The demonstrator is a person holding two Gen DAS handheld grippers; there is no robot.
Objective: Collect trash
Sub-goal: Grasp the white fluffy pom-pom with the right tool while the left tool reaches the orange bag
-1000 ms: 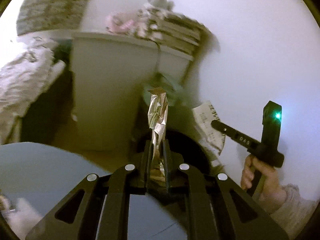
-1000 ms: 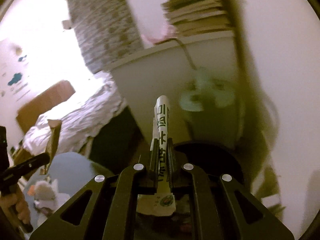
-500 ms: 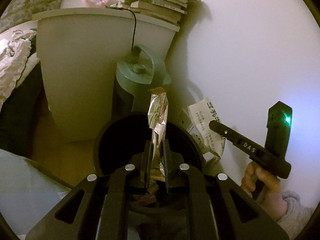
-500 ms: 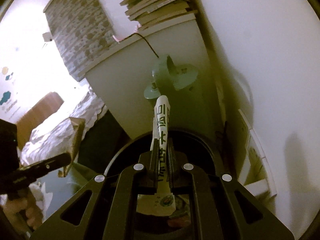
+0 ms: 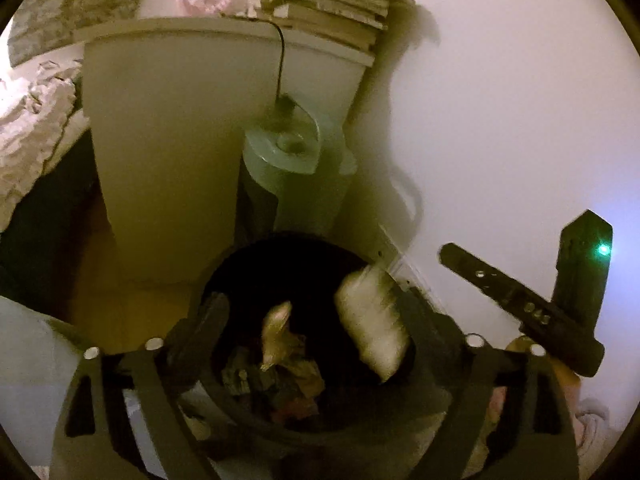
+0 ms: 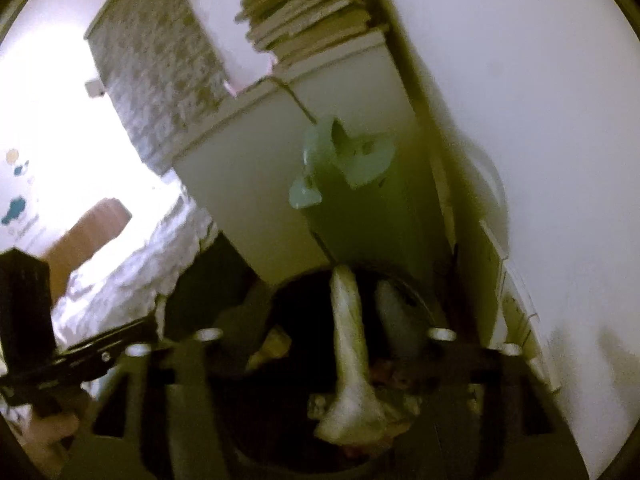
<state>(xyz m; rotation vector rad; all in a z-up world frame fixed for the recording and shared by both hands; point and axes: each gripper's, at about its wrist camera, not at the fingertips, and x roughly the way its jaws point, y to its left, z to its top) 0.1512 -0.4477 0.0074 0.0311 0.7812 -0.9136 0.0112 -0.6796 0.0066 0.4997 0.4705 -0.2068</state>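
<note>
A black round trash bin [image 5: 224, 276] stands on the floor below both grippers and holds crumpled trash. My left gripper [image 5: 310, 312] is open above it. A silver foil wrapper [image 5: 278, 326] is free of the fingers and lies in the bin. A white paper wrapper [image 5: 372, 320], blurred, is falling into the bin. My right gripper [image 6: 320, 312] is open over the same bin [image 6: 296, 280], and the white wrapper [image 6: 350, 340] drops between its spread fingers. The right gripper also shows in the left wrist view [image 5: 516, 300].
A white cabinet [image 5: 168, 128] stands behind the bin with stacked books [image 5: 332, 12] on top. A pale green lidded can [image 5: 292, 172] sits beside it against the white wall. A bed with white bedding [image 6: 132, 272] lies to the left.
Both grippers opened over the bin. The foil wrapper left the left gripper and dropped in. The white paper wrapper left the right gripper and is falling.
</note>
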